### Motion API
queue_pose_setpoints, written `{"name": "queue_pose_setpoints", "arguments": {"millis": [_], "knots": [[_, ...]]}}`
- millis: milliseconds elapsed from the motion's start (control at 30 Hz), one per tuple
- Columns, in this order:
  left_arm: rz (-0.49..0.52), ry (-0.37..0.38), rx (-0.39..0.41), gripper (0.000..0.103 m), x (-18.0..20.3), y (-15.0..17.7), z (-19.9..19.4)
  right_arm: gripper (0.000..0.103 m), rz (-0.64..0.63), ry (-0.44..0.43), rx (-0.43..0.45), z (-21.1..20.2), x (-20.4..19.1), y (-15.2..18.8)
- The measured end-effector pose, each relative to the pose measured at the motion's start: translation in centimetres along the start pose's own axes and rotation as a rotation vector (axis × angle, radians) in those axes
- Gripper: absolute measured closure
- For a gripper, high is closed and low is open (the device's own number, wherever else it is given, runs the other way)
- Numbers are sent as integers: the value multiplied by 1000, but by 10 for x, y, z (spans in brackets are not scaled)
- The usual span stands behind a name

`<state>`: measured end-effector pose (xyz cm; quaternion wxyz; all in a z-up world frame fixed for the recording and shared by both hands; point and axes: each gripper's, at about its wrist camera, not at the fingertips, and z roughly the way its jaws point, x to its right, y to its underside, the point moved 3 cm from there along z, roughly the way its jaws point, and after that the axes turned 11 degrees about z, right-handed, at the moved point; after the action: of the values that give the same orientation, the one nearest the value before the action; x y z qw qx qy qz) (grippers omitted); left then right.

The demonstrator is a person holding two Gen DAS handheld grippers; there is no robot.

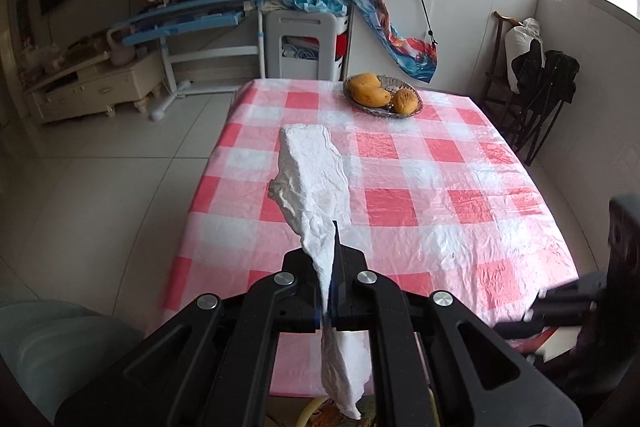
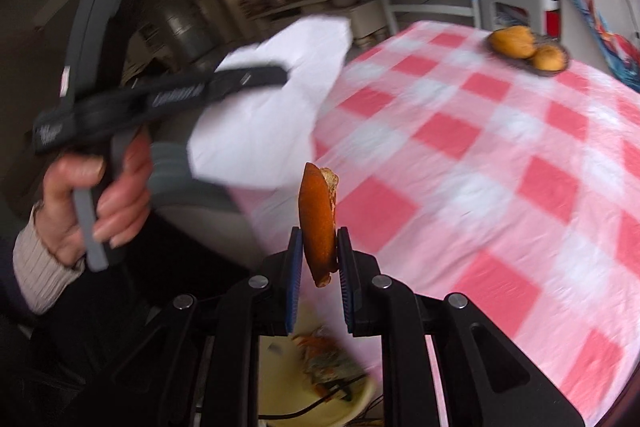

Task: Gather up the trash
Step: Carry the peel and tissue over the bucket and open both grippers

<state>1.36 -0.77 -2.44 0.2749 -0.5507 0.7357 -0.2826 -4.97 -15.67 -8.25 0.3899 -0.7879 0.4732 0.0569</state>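
Checked table [image 1: 420, 187] edge; open floor [image 1: 120, 187] beside.

The right wrist view is smeared: the checks of the surface [image 2: 480, 155] run soft, and the fruit in the dish [image 2: 528, 49] at its far corner cannot be named. Left of the surface, the left hand-held gripper [image 2: 280, 77] streaks across a white tissue [image 2: 272, 115], its tips too blurred to read, its lettering illegible. Below the surface's near edge, a pale bin [image 2: 320, 395] is half hidden behind the right hand-held gripper [image 2: 320, 239]; its contents are a blur. In the left wrist view, the tissue's [image 1: 316, 187] pinched middle vanishes between the closed fingers, and at the surface's right edge the right hand-held gripper [image 1: 536, 313] is a dark smudge, cut off.
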Motion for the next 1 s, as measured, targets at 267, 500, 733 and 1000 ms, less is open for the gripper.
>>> {"name": "queue_pose_setpoints", "arguments": {"millis": [267,500,733,1000], "knots": [[24,-25,34,99,0,4,-21,85,-78,-24,-123,22,-35,41],[37,-28,31,99,7,17,-31,85,-132,10,-207,38,-50,65],[47,-29,-11,99,16,40,-37,57,-116,65,-202,36,-50,71],[46,50,-163,99,39,89,-28,31,-139,346,-15,3,-46,73]]}}
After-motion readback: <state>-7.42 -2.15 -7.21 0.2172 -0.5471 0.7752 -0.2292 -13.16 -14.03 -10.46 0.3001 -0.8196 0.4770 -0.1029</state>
